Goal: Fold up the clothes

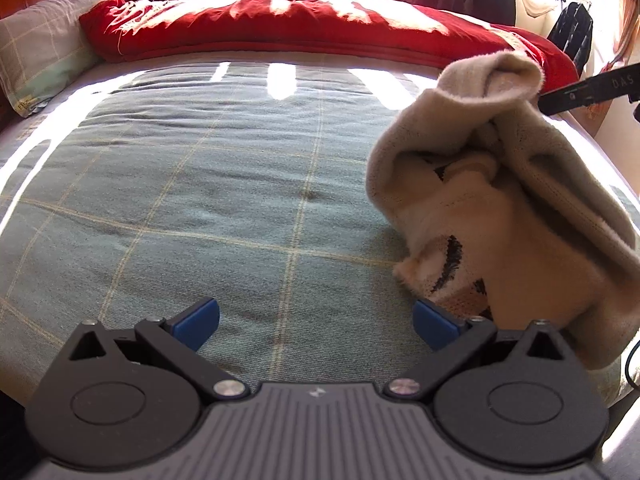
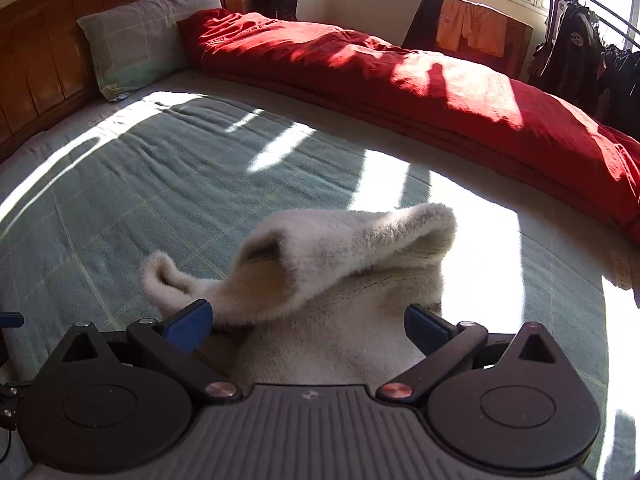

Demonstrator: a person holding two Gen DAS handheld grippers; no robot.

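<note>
jaws: left gripper [image 1: 316, 326] spread wide, nothing held; right gripper [image 2: 308, 330] spread, sweater [image 2: 320, 280] between fingers, grip not confirmed | sweater bunched, raised off bed [image 1: 200, 184], right of left gripper | step: pickup/spread judged | next: hem to be found, laid flat

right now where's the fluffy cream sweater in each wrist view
Left wrist view: the fluffy cream sweater bunches up at the right, beside the open left gripper.
Right wrist view: it fills the lower centre, between the fingers of the open right gripper.
Shared landmark: the rumpled red duvet along the far side of the bed.
</note>
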